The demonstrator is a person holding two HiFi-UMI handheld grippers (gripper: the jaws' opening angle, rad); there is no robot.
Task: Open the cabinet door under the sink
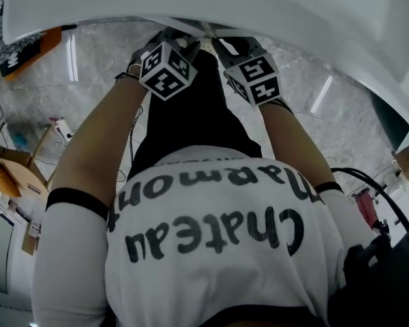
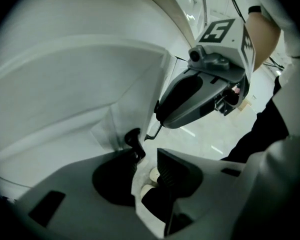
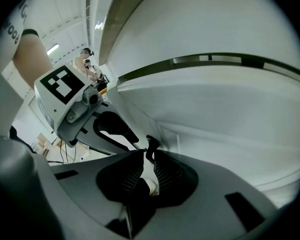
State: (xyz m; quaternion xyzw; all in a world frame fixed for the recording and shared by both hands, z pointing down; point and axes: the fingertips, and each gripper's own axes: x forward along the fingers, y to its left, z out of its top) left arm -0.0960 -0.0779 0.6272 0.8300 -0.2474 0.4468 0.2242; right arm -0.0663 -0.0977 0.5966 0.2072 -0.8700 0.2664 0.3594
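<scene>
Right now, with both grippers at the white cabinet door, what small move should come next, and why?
Probably close the left gripper on the edge of the cabinet door. Its jaws stand apart, tips right at the white panel, clamping nothing, while the right gripper beside it has its jaws together at the tips.

White glossy cabinet door (image 3: 225,119), flat panel, small black knob (image 3: 151,144) beside its vertical edge
</scene>
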